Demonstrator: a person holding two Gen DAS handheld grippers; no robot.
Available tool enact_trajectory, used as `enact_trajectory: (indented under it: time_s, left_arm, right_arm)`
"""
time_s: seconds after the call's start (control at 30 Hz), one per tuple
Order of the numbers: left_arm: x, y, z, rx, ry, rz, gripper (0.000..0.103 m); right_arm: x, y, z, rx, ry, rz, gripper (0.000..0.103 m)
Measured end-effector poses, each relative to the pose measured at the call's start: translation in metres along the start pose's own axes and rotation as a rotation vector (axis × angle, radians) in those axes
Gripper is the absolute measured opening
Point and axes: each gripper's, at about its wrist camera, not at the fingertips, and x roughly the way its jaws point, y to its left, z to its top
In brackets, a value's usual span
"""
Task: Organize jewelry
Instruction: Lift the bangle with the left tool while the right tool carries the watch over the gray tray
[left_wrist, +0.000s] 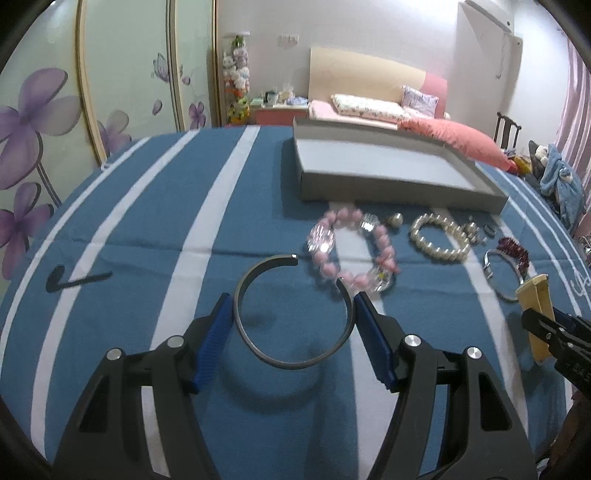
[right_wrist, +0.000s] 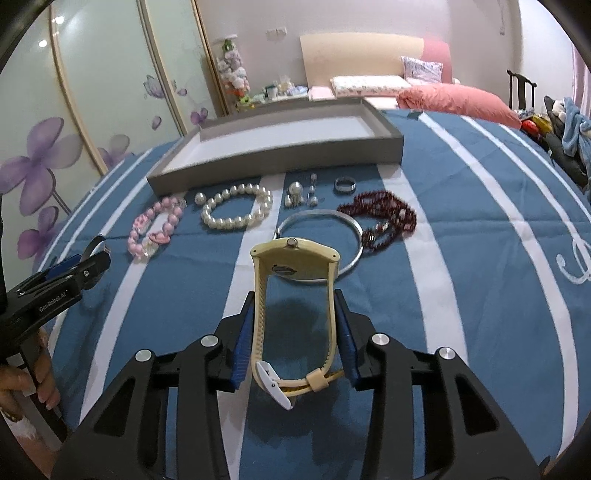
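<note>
My left gripper (left_wrist: 292, 298) is shut on a dark open bangle (left_wrist: 295, 366), its blue pads pressing both sides, and the bangle's shadow lies on the cloth below. My right gripper (right_wrist: 294, 295) is shut on a cream-strapped watch (right_wrist: 295, 254), pads against both strap halves, with the clasp hanging near the camera. Beyond lie a pink bead bracelet (left_wrist: 325, 269), a pearl bracelet (right_wrist: 229, 223), a silver bangle (right_wrist: 354, 229) and dark red beads (right_wrist: 384, 210). The grey tray (right_wrist: 277, 155) stands behind them.
Everything lies on a blue-and-white striped cloth (left_wrist: 147, 221). A small ring (right_wrist: 345, 184) and pearl earrings (right_wrist: 299, 192) lie just in front of the tray. A hand (right_wrist: 22, 384) holds the left gripper's handle. A bed with pillows is behind.
</note>
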Motion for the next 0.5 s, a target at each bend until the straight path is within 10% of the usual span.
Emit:
enact_trajectory:
  time_s: [0.5]
  left_arm:
    - [-0.015, -0.035, 0.050, 0.038, -0.186, -0.008, 0.065]
  right_arm:
    - [-0.031, -0.002, 0.070, -0.098, -0.280, -0.016, 0.041]
